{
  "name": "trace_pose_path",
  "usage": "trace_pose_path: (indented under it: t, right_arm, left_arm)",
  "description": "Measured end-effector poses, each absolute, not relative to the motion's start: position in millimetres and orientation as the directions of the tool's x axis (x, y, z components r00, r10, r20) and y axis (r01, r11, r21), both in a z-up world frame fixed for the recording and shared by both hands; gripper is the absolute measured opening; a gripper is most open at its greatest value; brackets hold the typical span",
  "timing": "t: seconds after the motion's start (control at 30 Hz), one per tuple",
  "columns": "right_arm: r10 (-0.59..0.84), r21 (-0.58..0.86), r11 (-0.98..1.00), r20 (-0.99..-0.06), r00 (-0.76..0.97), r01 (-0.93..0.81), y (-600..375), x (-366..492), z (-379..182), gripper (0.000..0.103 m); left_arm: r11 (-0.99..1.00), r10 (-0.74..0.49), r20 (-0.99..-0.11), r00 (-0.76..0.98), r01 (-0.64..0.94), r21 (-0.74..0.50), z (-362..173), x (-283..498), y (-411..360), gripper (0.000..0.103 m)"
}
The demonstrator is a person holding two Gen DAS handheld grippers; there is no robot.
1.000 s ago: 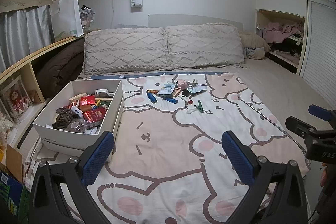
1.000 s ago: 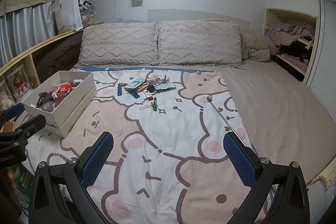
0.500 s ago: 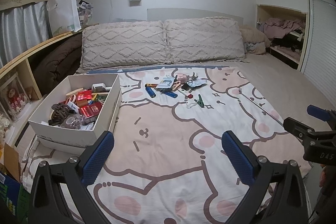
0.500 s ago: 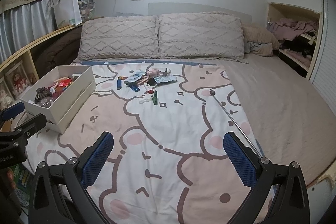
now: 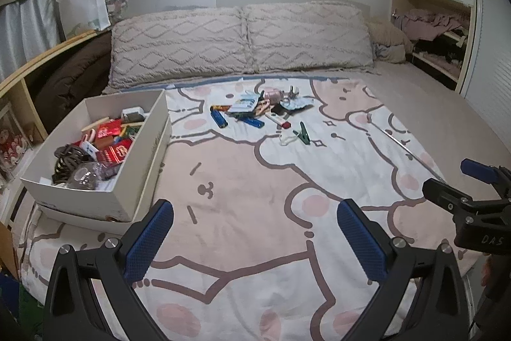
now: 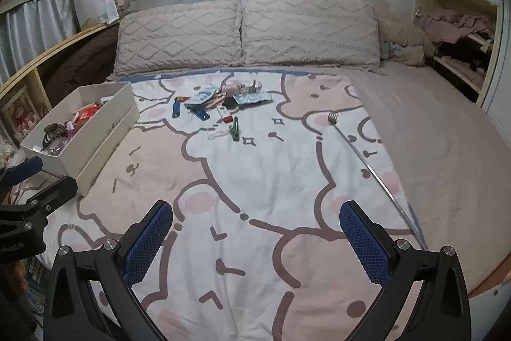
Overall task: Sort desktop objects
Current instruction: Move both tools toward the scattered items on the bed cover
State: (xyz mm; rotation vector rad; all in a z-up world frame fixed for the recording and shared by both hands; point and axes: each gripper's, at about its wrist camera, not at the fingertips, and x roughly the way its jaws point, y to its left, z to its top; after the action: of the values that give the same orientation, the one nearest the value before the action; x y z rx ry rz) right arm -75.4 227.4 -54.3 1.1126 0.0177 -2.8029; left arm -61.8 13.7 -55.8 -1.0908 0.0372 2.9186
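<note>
Here: left gripper (image 5: 255, 240) hovering above the near part of the blanket (image 5: 242, 181), jaws spread wide, nothing between the blue pads (image 5: 148, 240). Right gripper (image 6: 255, 240) likewise spread wide, empty, above the blanket (image 6: 262, 181) near the foot of the bed. Each gripper visible at the edge of the other's view, side by side, well apart from the clutter.

White box (image 5: 140, 168) on the left side of the blanket, partly filled: red packets (image 5: 113, 151), dark tangled cord (image 5: 68, 157), other small stuff too small to name. Same box (image 6: 105, 123) in the right view, sitting on its lid.

Loose pile (image 5: 265, 111) in the middle of the blanket, near the pillows (image 5: 242, 37), to the right of the box and apart from it: blue lighter (image 5: 218, 119), green clip (image 5: 303, 135), white and red tube (image 5: 279, 120), packets, a pink thing, blurred. Same pile (image 6: 223, 104) in the right view, green clip (image 6: 235, 130) at its near edge.

Long thin metal back scratcher (image 6: 367, 162) lying on the right side of the blanket, forked end toward the pillows, well apart from the pile
</note>
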Motion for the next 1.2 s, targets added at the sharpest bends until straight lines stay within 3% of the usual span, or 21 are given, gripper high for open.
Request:
trace_pose_path:
  t: [0.63,1.2]
  right_arm:
    - [-0.167,0.077,-0.982,-0.767,-0.619,0.17,218.5,-137.4,-115.8,0.103]
    - [-0.26,0.141,-0.957,-0.803,-0.537,0.253,213.0,-211.9,-149.5,0.103]
  left_arm:
    - [-0.999,0.039,-0.772,-0.634,-0.004,-0.047,-120.3,-133.0,13.2,0.103]
    - [-0.998,-0.002,-0.811,-0.586,0.048,-0.032,-152.9,-206.0,-4.4,0.103]
